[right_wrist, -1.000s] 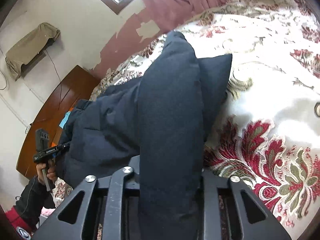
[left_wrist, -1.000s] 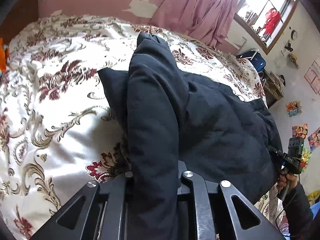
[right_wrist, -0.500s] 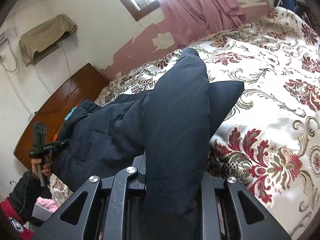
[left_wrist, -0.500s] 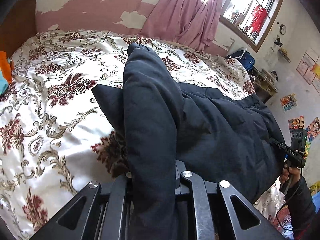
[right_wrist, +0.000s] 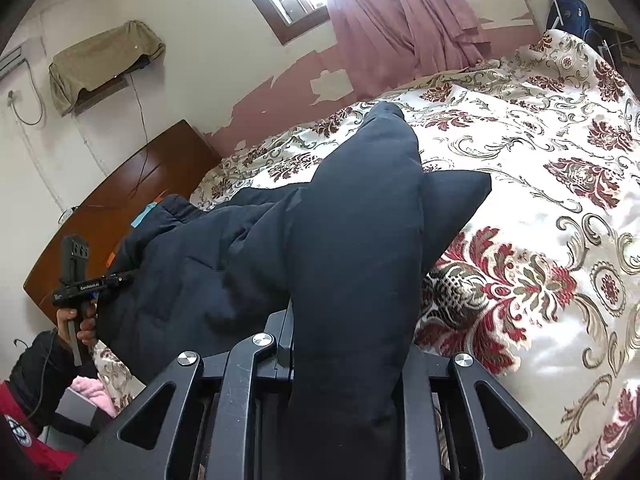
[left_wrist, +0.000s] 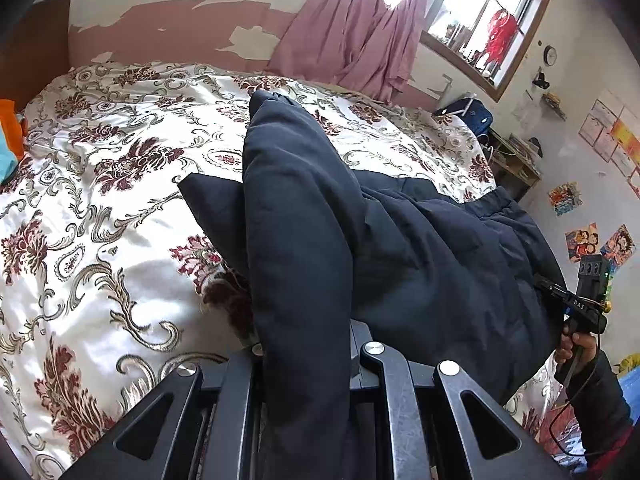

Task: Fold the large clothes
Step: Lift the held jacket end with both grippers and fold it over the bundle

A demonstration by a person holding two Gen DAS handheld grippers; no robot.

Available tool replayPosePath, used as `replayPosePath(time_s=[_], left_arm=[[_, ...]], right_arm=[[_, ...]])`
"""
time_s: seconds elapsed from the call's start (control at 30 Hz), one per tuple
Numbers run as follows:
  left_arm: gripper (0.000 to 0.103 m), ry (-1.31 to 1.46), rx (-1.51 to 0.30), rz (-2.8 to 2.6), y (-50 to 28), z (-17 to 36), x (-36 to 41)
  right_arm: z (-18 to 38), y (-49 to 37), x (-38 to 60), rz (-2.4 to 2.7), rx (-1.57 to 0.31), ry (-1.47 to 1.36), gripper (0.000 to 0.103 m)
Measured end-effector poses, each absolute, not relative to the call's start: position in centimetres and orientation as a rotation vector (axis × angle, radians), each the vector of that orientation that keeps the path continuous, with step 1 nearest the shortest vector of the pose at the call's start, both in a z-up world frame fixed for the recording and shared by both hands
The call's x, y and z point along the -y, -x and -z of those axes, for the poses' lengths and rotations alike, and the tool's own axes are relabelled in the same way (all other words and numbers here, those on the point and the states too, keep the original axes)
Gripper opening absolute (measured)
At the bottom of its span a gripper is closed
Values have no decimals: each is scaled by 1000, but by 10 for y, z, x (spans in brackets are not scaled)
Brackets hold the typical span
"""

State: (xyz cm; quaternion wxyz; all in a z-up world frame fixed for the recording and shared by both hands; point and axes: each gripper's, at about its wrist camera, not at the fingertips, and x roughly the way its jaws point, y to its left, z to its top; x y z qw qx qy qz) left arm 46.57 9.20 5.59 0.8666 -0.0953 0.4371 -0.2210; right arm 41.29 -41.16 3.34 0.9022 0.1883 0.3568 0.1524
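- The left gripper [left_wrist: 308, 364] is clenched on a thick ridge of the coat [left_wrist: 420, 264]; the dark padded cloth passes between its jaws and rises ahead of the camera as a tall fold.
- The right gripper [right_wrist: 348, 344] is likewise clamped on a bunched ridge of the coat [right_wrist: 208, 276], the cloth hiding the gap between its fingers.
- Each gripper shows in the other's view, held in a hand [left_wrist: 576, 346] at the opposite end of the near hem, so the coat's near edge hangs stretched between the two.
- Beyond the grippers the coat's body sags onto the bed [left_wrist: 104, 240], and a flat dark corner pokes out sideways from under each raised ridge.
- The far part of the coat lies on the floral cover, about mid-bed, with much of the cover bare around it.
- Judged from this, the fold is in its early-to-middle stage: the near edge is off the bed, but it has not yet been laid over the far part.
- Left to do, as I judge it: carry the edge across, set it down, let go, then smooth and likely fold again.
- A curtain [left_wrist: 360, 40] and window lie past the bed.
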Motion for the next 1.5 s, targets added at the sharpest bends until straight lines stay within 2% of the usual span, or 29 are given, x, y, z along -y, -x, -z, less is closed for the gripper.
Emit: replayPosePath(time_s=[0.67, 0.87, 1.0, 1.07, 1.13, 1.17, 1.23, 1.3, 1.5], left_arm=[[15, 232, -945, 474, -452, -23, -96], [23, 333, -1041, 414, -460, -1, -106], [33, 366, -1071, 386, -461, 10, -110], [43, 342, -1082, 356, -461, 13, -108], [59, 307, -1074, 328, -458, 13, -105], [63, 284, -1063, 305, -456, 11, -103], [78, 224, -1014, 235, -449, 3, -99], [88, 171, -955, 156, -440, -5, -94], [96, 11, -771, -27, -410, -26, -71]], right_arm=[[-16, -399, 412, -285, -781, -371, 19], [-8, -399, 409, -245, -818, -355, 31], [0, -397, 411, -219, -843, -368, 41], [4, -396, 412, -208, -856, -378, 49], [8, -395, 412, -180, -866, -384, 60], [9, -393, 411, -158, -867, -381, 63], [10, -390, 408, -105, -863, -363, 80], [9, -384, 402, -71, -848, -329, 86], [-5, -370, 385, 36, -767, -206, 95]])
